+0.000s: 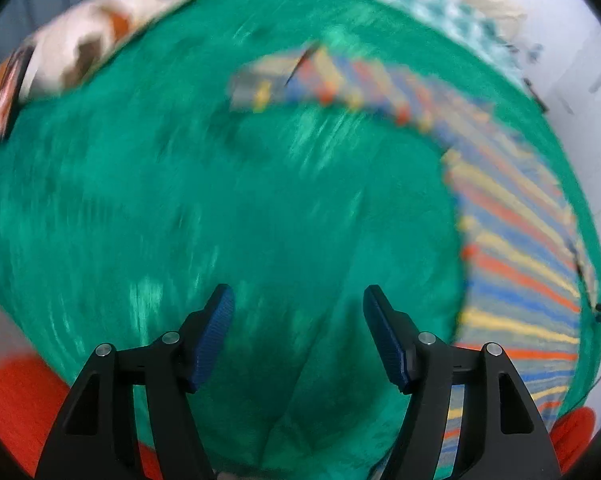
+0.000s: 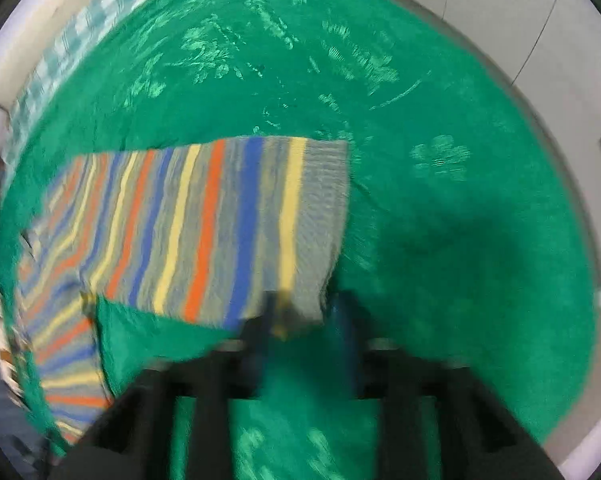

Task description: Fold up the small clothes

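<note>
L wrist: left gripper (image 1: pixel 298 300) jaws wide apart, nothing between, over green cover (image 1: pixel 180 208); striped garment (image 1: pixel 520 248) flat to its right, blurred. R wrist: right gripper (image 2: pixel 304 320) part open at garment's near corner (image 2: pixel 204 220); grip can't tell, too blurred.

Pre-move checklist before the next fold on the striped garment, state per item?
1. Left gripper empty, jaws apart over the green cover: ok.
2. Right gripper clear of the striped garment: cannot tell, blurred; hem sits at its fingertips.
3. Garment flat: not ok, one part lies folded over.
4. Garment fully on the cover: ok.
5. Patterned pillow clear of the garment: ok.
</note>
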Available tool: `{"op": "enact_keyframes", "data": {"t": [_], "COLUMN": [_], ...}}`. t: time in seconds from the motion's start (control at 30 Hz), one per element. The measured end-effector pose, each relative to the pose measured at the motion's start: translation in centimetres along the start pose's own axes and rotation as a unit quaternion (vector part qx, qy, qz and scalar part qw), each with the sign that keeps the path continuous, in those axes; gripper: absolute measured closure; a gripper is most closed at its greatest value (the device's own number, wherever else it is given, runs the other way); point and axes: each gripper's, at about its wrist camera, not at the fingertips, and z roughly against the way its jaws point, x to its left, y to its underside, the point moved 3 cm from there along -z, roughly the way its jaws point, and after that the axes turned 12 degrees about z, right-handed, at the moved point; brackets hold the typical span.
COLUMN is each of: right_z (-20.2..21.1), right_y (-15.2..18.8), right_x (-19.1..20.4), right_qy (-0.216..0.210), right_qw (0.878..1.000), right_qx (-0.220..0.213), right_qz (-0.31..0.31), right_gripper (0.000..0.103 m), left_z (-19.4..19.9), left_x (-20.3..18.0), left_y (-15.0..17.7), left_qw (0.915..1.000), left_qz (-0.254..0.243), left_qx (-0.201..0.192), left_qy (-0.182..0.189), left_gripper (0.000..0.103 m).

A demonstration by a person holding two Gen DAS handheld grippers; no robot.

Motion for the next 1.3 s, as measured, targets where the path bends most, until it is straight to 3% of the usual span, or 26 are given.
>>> {"op": "enact_keyframes", "data": {"t": [0.1,0.13,0.2,0.27,0.37,0.5,0.63,0.7,0.77,0.8,0.83,0.87,0.9,1.03,1.1,1.3], "right_z": [4.0,5.3,6.8,6.9,3.7,-1.8,-5.3,-7.1,-8.5,-9.3,-9.7,-9.7,-9.4,-6.7,-5.8,-6.0], "right_y": [-1.0,-2.1,-4.8,-7.9,-12.3,-16.9,-18.5,-19.3,-19.7,-19.5,-19.1,-18.8,-18.4,-17.4,-17.5,-18.7], "right_x": [2.5,4.0,8.0,12.4,18.6,25.1,28.2,28.8,28.8,29.4,29.7,29.8,29.9,29.6,29.6,30.5], "right_qy": [0.065,0.067,0.017,-0.054,-0.125,-0.135,-0.148,-0.145,-0.147,-0.154,-0.152,-0.139,-0.133,-0.054,-0.018,0.042], "right_qw": [0.993,0.988,0.978,0.965,0.949,0.932,0.918,0.915,0.915,0.911,0.905,0.902,0.900,0.901,0.903,0.905], "right_qx": [-0.045,-0.066,-0.107,-0.134,-0.131,-0.100,-0.074,-0.061,-0.040,-0.026,-0.016,-0.011,-0.016,-0.088,-0.117,-0.163], "right_qz": [0.091,0.124,0.180,0.218,0.260,0.321,0.361,0.372,0.374,0.381,0.396,0.409,0.414,0.422,0.413,0.392], "right_gripper": [0.055,0.055,0.051,0.044,0.044,0.044,0.044,0.044,0.044,0.055,0.071,0.095,0.095,0.096,0.096,0.096], "left_z": [1.0,0.8,-1.2,-3.8,-8.5,-14.6,-18.7,-20.8,-21.8,-21.8,-21.6,-21.3,-21.0,-19.6,-19.3,-20.0], "left_x": [-4.6,-6.2,-11.9,-17.0,-22.5,-26.8,-28.1,-28.2,-28.2,-28.3,-28.5,-28.7,-29.0,-30.2,-30.4,-31.4], "left_y": [-5.5,-7.1,-11.3,-13.9,-16.7,-18.6,-18.4,-17.9,-17.4,-17.2,-17.0,-16.8,-16.7,-16.1,-16.7,-19.3], "left_qw": [0.9965,0.9946,0.9855,0.9755,0.9685,0.9544,0.9390,0.9287,0.9242,0.9252,0.9261,0.9257,0.9263,0.9321,0.9414,0.9535], "left_qz": [-0.058,-0.072,-0.122,-0.174,-0.220,-0.275,-0.329,-0.353,-0.358,-0.357,-0.355,-0.357,-0.360,-0.361,-0.337,-0.295], "left_qx": [-0.028,-0.029,0.005,0.022,0.032,0.069,0.087,0.110,0.132,0.128,0.125,0.121,0.106,0.022,-0.006,-0.055], "left_qy": [0.053,0.069,0.118,0.132,0.111,0.093,0.050,0.029,0.020,0.023,0.029,0.037,0.029,-0.014,-0.019,-0.030], "left_gripper": [0.031,0.030,0.019,0.019,0.019,0.020,0.019,0.010,0.006,0.011,0.022,0.070,0.096,0.098,0.098,0.098]}}
